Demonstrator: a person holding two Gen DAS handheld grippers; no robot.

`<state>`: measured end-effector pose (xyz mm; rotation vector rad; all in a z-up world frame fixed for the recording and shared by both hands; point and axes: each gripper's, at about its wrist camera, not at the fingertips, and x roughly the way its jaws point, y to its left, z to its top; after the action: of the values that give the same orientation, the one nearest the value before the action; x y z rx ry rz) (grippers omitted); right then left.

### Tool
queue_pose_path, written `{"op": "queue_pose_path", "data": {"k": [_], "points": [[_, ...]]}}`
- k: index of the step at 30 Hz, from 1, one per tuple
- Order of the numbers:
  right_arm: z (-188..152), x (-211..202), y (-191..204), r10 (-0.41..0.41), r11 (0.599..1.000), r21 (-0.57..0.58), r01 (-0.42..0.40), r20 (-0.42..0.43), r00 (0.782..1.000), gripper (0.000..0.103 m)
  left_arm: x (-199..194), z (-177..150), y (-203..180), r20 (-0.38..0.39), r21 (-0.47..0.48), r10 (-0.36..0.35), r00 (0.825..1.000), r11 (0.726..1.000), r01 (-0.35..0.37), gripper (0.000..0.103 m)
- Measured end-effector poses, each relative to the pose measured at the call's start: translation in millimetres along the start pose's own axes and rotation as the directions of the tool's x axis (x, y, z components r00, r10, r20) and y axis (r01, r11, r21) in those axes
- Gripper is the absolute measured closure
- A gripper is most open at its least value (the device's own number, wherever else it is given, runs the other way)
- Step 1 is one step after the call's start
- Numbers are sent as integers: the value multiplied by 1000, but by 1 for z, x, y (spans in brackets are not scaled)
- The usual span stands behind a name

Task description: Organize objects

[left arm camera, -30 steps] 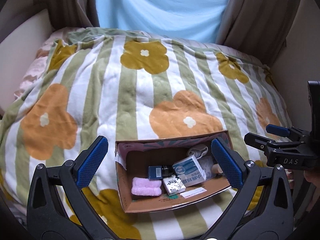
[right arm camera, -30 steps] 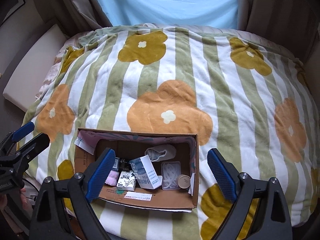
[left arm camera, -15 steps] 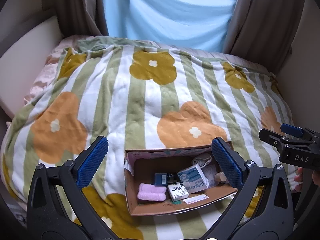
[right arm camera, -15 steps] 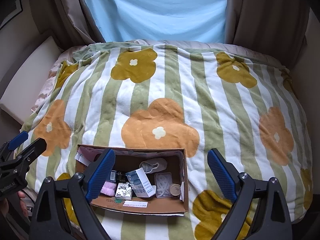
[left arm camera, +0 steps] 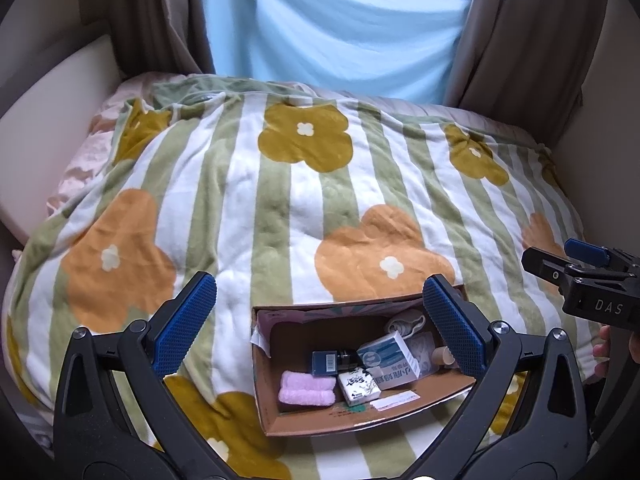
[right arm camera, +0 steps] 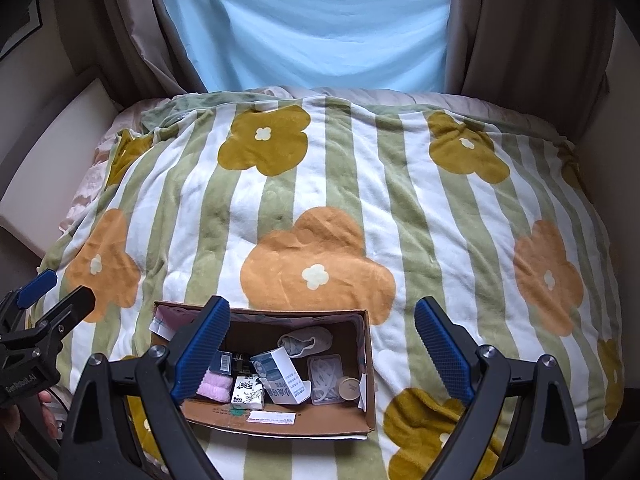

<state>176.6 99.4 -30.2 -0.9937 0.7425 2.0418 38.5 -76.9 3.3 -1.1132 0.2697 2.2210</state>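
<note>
Both jaws spread wide: left gripper (left arm camera: 318,322) and right gripper (right arm camera: 322,338) hover over the cardboard box (right arm camera: 320,424) on the blanket (right arm camera: 400,208).

We pull both tools back and up from the bed: the cardboard box (left arm camera: 360,368) now sits lower and smaller in both views than a second ago, and more of the blue curtain (right arm camera: 312,20) shows above the blanket (right arm camera: 360,200).
</note>
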Motion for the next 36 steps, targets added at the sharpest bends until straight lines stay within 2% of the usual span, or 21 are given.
{"op": "queue_pose_path", "data": {"k": [36], "points": [[2,-5,5,-6,1000,-1,6,16,1000,11,-4,-3,-1,12,10,-23,1000,1000,23,0]]}}
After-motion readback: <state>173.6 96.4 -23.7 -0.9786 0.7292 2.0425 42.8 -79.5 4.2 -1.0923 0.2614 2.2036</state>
